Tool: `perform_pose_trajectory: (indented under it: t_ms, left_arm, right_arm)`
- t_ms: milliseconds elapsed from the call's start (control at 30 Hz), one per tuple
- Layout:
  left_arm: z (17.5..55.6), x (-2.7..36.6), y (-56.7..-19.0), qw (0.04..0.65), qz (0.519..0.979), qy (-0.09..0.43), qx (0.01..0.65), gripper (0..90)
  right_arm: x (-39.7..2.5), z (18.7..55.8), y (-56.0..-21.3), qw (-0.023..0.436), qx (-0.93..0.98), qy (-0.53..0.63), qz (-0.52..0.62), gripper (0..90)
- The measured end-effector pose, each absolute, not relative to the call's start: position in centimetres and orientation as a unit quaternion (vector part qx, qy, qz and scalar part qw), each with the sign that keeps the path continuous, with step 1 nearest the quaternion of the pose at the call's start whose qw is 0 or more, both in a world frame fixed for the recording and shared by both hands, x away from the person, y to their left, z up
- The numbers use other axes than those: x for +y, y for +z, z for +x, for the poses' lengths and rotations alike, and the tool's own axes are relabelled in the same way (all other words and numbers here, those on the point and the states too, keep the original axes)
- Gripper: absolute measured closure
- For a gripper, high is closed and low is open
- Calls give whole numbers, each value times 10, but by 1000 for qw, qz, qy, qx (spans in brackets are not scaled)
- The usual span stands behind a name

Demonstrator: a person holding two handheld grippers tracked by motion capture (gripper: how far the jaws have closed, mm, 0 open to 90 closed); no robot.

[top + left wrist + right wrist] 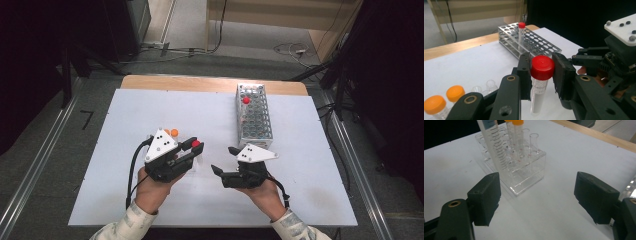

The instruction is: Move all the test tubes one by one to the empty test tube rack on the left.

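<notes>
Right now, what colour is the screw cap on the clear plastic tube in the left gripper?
Red cap, clearest in the left gripper view.

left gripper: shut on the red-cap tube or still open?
Shut on it. In the left gripper view the left gripper has both jaws pressed against the red cap of the tube, which hangs upright between them above the table.

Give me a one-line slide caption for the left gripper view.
Left gripper clamps a red-capped tube by its cap, with the metal rack behind.
</notes>
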State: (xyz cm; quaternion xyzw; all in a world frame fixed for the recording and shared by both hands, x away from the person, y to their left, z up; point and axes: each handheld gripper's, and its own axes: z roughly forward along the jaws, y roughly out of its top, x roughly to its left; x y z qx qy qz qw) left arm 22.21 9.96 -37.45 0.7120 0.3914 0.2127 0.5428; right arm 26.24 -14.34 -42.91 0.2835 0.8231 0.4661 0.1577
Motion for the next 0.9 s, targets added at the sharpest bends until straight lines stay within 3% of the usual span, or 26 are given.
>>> perform_pose_trajectory:
  t_ms: [533, 900]
  left_arm:
    - [205, 155, -361, 531, 691, 240, 427, 701]
    - [221, 185, -363, 510, 670, 271, 468, 701]
  right_arm:
    - [-161, 268, -426, 174, 810, 469, 307, 207]
    - [-164, 269, -425, 177, 808, 468, 312, 210]
